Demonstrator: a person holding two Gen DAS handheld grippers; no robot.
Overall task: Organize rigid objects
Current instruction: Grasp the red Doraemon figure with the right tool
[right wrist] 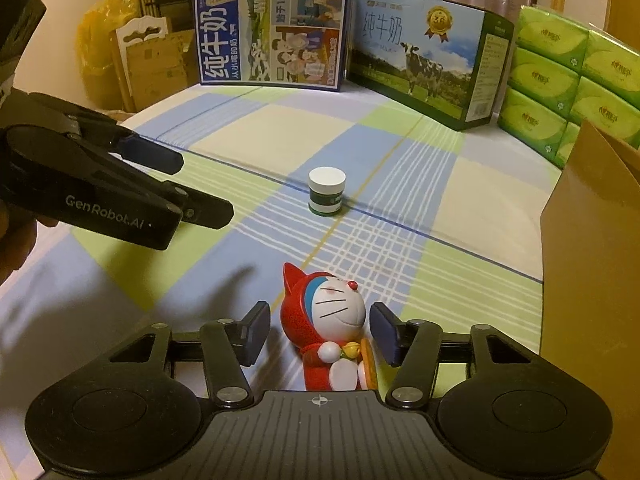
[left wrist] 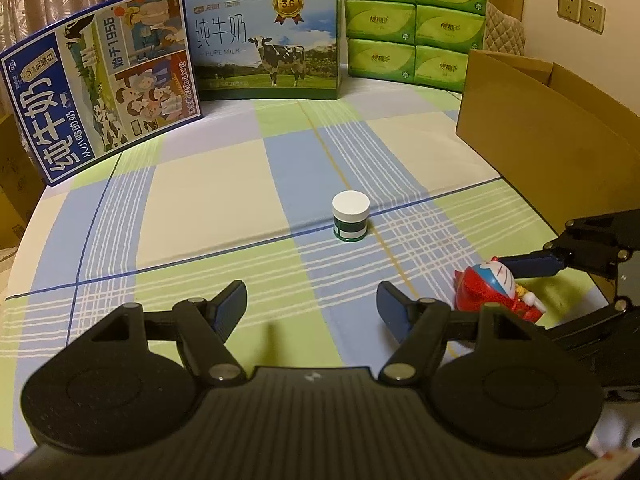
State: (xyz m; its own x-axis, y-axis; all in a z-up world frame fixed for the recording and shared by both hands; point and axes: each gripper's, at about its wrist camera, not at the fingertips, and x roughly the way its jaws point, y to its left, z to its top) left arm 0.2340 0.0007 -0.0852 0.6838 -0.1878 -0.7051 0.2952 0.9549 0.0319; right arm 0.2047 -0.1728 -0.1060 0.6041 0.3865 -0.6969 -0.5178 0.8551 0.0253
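A red and white Doraemon figure (right wrist: 334, 328) lies on the checked cloth between the open fingers of my right gripper (right wrist: 320, 330); the pads stand on either side of it with small gaps. It also shows in the left wrist view (left wrist: 494, 286) at the right. A small white-lidded green jar (left wrist: 351, 216) stands upright mid-table, ahead of my open, empty left gripper (left wrist: 312, 304). The jar also shows in the right wrist view (right wrist: 327, 191). The left gripper (right wrist: 196, 188) appears at the left there.
An open cardboard box (left wrist: 536, 120) stands at the right, also in the right wrist view (right wrist: 592, 240). Two milk cartons (left wrist: 264, 36) and stacked green tissue packs (left wrist: 416, 20) line the back. The checked cloth (left wrist: 200, 208) covers the table.
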